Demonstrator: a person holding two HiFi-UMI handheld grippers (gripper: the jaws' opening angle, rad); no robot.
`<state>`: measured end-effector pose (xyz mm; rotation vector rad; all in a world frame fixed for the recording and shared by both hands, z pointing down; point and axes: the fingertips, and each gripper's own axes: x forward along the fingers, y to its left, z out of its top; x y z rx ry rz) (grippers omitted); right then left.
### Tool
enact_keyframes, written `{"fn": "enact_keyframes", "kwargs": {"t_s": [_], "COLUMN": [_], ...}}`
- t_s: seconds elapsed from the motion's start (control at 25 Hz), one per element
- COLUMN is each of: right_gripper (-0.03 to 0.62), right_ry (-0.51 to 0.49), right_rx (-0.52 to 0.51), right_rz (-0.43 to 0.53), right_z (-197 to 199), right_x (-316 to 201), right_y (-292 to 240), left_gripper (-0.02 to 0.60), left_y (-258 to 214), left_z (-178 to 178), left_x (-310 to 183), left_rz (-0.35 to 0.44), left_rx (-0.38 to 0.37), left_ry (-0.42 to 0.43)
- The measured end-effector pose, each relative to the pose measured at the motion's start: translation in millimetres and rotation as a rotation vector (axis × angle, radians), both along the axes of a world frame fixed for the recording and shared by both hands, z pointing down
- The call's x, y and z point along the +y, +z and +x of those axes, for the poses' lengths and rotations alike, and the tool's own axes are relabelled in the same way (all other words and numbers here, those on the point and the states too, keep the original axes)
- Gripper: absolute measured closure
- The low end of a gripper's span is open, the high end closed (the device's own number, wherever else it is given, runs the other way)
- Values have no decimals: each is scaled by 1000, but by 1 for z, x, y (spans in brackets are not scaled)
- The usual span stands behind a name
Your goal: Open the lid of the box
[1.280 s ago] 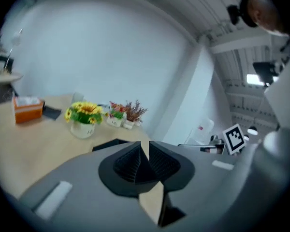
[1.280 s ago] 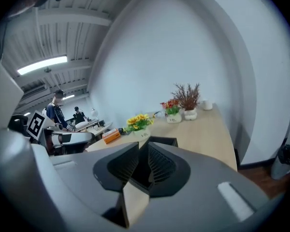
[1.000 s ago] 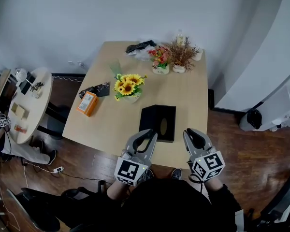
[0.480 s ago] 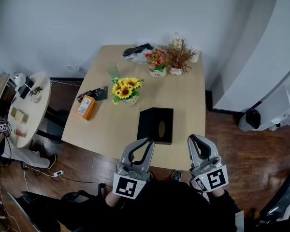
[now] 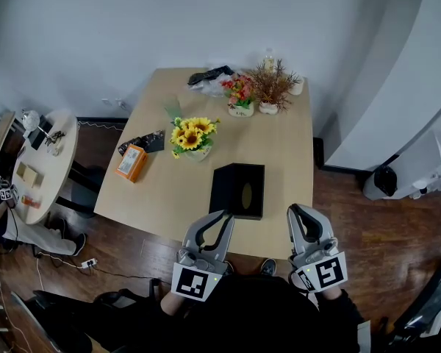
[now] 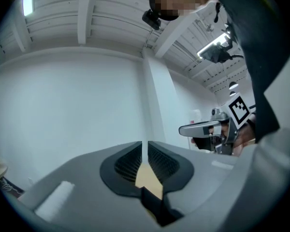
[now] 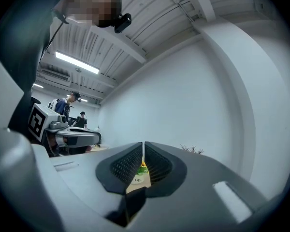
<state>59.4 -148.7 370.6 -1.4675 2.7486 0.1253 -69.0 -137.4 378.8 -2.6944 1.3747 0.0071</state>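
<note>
Black is the colour of the box (image 5: 238, 190), and it sits on the light wooden table (image 5: 287, 160), close to the edge nearest the person. Its top lies flat and has a small oval hole in the middle. The left gripper (image 5: 227, 216) is held low by that near edge, just in front of the box's left corner, and it does not touch the box. The right gripper (image 5: 293, 209) is held a little off to the right of the box, also apart from it. In the left gripper view, the left gripper (image 6: 145, 151) has its two jaws squeezed together with only a thin line between them, and nothing is between them. In the right gripper view, the right gripper (image 7: 143, 151) looks the same, with its jaws pressed together and nothing held. Past the box, toward the middle of the table, stands a pot of yellow sunflowers (image 5: 190, 134). Left of the sunflowers lies an orange packet (image 5: 131, 159) near the table's left edge. At the far end of the table stand a pot of pink flowers (image 5: 239, 94) and a pot with a dry brown plant (image 5: 272, 83), side by side. Some dark stuff (image 5: 209, 74) lies next to them. A small round table (image 5: 59, 160) with little things on it stands well to the left, on the dark wooden floor (image 5: 367, 219).
</note>
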Motion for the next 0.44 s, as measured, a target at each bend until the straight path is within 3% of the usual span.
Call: {"fn": "enact_keyframes", "kwargs": {"t_s": [0.44], "right_gripper": [579], "right_ry": [2], "right_rx": [17], "right_rz": [16], "right_z": [-2], "right_x": [1], "right_y": [-1], "left_gripper": [565], "left_y": [1], "left_z": [-2], "left_x": [0], "left_rz": [-4], "left_rx": [-12], "left_ry": [-5]}}
